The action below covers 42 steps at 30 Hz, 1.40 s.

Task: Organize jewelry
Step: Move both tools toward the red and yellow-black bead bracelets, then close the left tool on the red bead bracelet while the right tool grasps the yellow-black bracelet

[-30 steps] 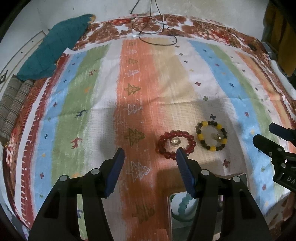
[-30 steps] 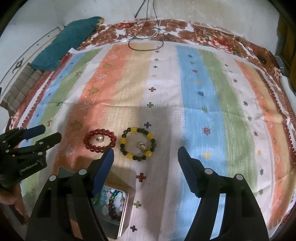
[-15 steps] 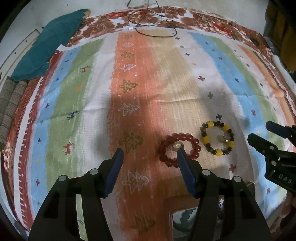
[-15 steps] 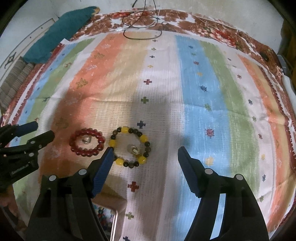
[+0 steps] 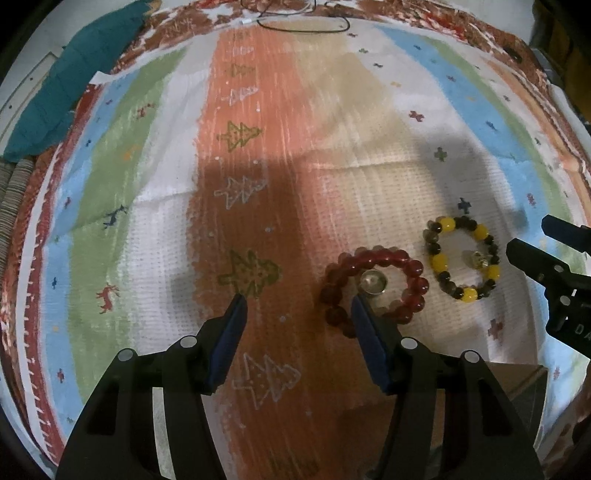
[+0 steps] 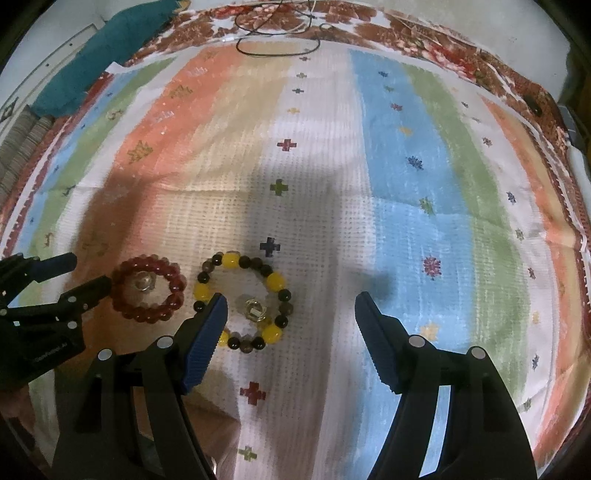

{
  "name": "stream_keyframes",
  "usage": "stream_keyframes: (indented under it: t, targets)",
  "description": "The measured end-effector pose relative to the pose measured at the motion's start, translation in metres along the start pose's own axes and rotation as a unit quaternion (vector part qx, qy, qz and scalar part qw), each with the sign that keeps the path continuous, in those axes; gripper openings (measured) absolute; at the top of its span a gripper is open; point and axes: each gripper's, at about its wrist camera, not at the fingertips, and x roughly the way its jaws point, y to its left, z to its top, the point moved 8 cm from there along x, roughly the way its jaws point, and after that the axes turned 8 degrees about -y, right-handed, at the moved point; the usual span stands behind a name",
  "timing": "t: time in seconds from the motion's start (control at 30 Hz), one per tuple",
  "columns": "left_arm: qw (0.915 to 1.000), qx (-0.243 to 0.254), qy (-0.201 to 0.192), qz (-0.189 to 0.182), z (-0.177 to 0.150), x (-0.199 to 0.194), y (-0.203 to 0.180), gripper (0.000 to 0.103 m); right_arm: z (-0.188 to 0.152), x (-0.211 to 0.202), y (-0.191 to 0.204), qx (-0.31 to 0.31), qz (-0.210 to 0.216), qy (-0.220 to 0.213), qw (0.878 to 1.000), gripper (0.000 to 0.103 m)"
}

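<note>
Two bracelets lie side by side on the striped cloth point(image 5: 332, 110). The dark red bead bracelet point(image 5: 415, 286) rings a small silver ring point(image 5: 373, 282). My left gripper point(image 5: 297, 301) is open above the cloth, its right finger over that bracelet's near-left rim. The yellow-and-black bead bracelet point(image 6: 275, 280) holds a small gold ring point(image 6: 255, 310). My right gripper point(image 6: 291, 297) is open, with its left finger over this bracelet's near-left beads. Nothing is between either pair of fingers. Each gripper shows in the other's view: right gripper point(image 5: 528, 234), left gripper point(image 6: 88, 271), beside the red bracelet point(image 6: 177, 286).
A box corner point(image 5: 517, 380) pokes out below the bracelets, mostly hidden by the gripper body. A teal cloth point(image 5: 74, 74) lies at the far left edge and a black cable point(image 5: 303, 26) loops at the far edge. A person's hand shows dimly at lower left in the right wrist view.
Both grippers have sunk toward the cloth, so the bracelets look larger and sit nearer the fingertips. The open box of beads has slipped out of sight beneath the gripper bodies.
</note>
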Motion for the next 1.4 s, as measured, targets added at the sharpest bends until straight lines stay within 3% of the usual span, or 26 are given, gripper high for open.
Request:
stream_keyframes:
  t: [0.3,0.43,0.63,0.9,1.13,1.4]
  targets:
    - [0.9998,0.013,0.012,-0.010,-0.001,0.012,-0.008,0.058,0.000,0.019,0.003,-0.005,0.000,0.016,1.000,0.071]
    - [0.9995,0.023,0.020,0.000,-0.004,0.017,-0.007,0.051,0.001,0.026,0.006,-0.009,0.001,0.022,1.000,0.071]
    - [0.9994,0.027,0.021,0.002,-0.006,0.020,-0.008,0.050,0.000,0.039,0.007,-0.013,-0.004,0.034,0.999,0.060]
    - [0.9991,0.037,0.019,0.001,-0.002,0.032,-0.010,0.040,-0.002,0.050,0.011,-0.035,-0.014,0.034,0.999,0.046]
    - [0.9990,0.043,0.006,0.008,0.002,0.033,-0.012,0.018,0.002,0.050,0.013,-0.034,-0.008,0.029,0.999,0.016]
    - [0.9996,0.026,-0.004,-0.003,0.011,0.024,-0.011,0.013,0.011,0.041,0.009,-0.026,0.010,0.013,1.000,0.013]
